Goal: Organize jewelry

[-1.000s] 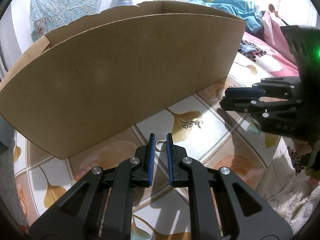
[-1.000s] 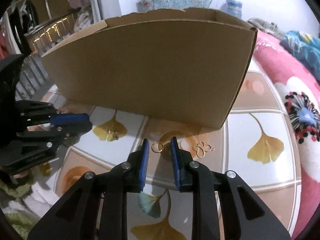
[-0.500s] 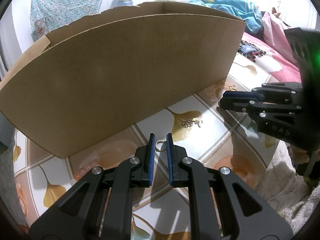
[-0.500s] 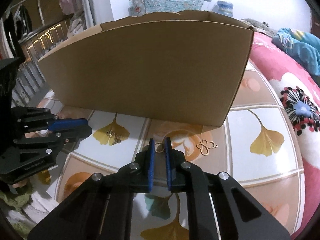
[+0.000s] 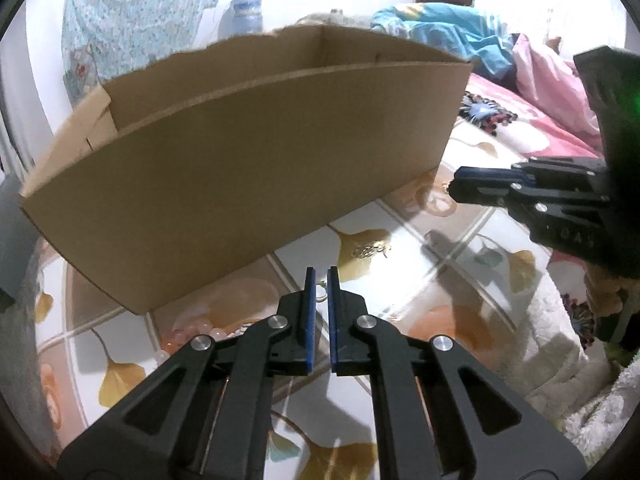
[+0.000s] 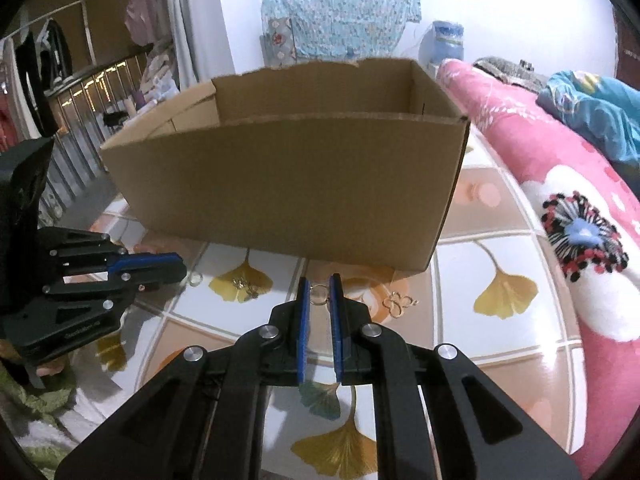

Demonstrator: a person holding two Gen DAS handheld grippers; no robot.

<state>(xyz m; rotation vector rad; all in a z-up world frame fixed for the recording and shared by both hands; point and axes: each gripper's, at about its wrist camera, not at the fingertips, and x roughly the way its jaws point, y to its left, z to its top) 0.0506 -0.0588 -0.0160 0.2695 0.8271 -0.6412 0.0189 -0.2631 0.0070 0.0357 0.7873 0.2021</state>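
An open cardboard box (image 5: 248,168) stands on the patterned tabletop; it also shows in the right wrist view (image 6: 288,184). My left gripper (image 5: 319,280) is shut on a small gold ring (image 5: 320,291), lifted above the table. My right gripper (image 6: 319,285) is shut on another gold ring (image 6: 319,293), also raised. A gold chain piece (image 5: 370,249) lies on a yellow leaf print; it also shows in the right wrist view (image 6: 245,285). A butterfly-shaped gold piece (image 6: 398,302) lies right of my right gripper. The right gripper shows in the left wrist view (image 5: 464,190), the left one in the right wrist view (image 6: 176,268).
A pink flowered blanket (image 6: 560,184) and blue bedding (image 6: 592,108) lie to the right. A fluffy white cloth (image 5: 568,360) covers the table's near right edge. A railing (image 6: 76,128) and hanging clothes stand far left.
Both grippers have risen with their rings, so the box's inside now shows. The right gripper closed on its ring a second ago.
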